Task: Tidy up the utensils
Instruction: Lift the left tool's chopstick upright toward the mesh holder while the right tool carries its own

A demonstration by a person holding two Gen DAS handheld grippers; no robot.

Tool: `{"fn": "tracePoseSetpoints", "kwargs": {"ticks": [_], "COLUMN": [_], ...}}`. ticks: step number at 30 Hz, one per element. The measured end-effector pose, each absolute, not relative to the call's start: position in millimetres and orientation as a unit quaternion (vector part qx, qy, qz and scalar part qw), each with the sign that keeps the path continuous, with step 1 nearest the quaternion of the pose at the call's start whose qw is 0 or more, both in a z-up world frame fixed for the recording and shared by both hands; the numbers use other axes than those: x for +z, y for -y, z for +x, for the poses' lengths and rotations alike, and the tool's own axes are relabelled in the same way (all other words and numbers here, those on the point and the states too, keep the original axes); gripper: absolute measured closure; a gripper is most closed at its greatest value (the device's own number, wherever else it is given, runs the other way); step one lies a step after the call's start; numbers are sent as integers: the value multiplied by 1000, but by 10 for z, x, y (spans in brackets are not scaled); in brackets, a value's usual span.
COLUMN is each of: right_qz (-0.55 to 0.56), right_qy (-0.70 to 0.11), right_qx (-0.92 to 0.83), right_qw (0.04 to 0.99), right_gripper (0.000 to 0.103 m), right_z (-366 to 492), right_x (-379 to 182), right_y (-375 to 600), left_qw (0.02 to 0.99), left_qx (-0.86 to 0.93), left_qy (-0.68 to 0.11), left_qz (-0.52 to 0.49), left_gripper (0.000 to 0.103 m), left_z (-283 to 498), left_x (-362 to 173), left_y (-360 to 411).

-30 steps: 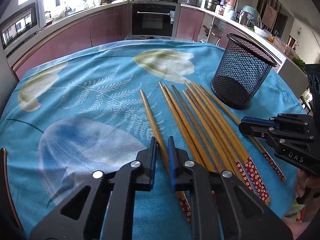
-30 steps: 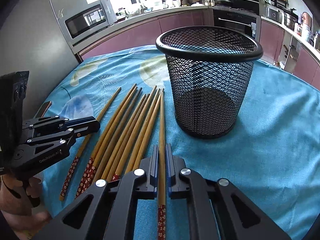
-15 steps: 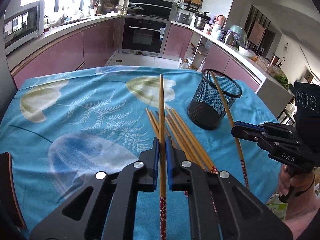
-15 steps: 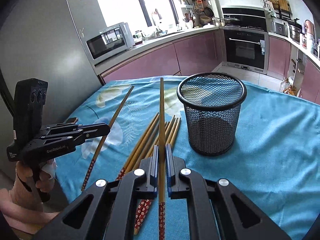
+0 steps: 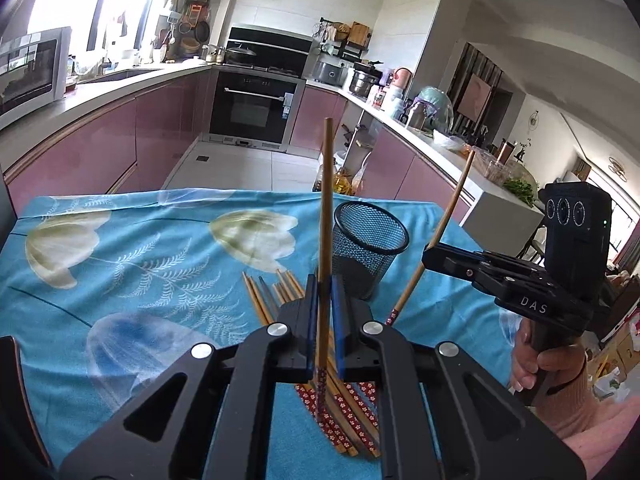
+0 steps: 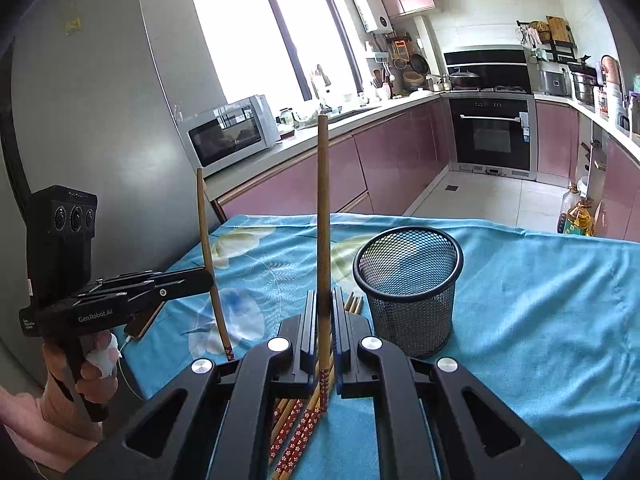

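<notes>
My left gripper is shut on a wooden chopstick that points up and away, above the table. My right gripper is shut on another chopstick, also raised. Each gripper shows in the other's view: the right one at the right with its chopstick, the left one at the left with its chopstick. Several more chopsticks with red flowered ends lie in a row on the blue cloth. The black mesh cup stands upright just beyond them, also seen in the right wrist view.
The table wears a blue flowered cloth. A person's hand holds the right gripper's handle; another hand holds the left one. A phone-like object lies at the table's left edge. Kitchen counters and an oven lie beyond.
Both grippers have risen from the table, each lifting one chopstick out of the row. The left gripper's jaws closed on its chopstick. The cup and the remaining chopsticks now look smaller and lower.
</notes>
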State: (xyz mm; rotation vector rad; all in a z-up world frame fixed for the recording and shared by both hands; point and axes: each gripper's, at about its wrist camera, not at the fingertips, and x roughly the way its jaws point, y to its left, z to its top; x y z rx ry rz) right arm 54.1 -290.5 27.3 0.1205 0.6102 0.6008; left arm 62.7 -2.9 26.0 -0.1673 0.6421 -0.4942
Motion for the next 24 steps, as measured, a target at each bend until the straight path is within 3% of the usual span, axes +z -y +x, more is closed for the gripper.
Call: {"fn": "tracePoseSetpoints", "kwargs": {"ticks": [24], "right_qz": [42], "right_qy": [-205], "right_qx": [266], "right_qw": [941], "right_gripper": [97], "right_z": [867], "right_x": [1068], "right_y": [3194], "left_qw": [934], "left_qx": [-281], "left_qy": [-205], "left_qz": [-86], "left_gripper": [96], "left_z": [933], "left_x": [1391], "left_y": [620]}}
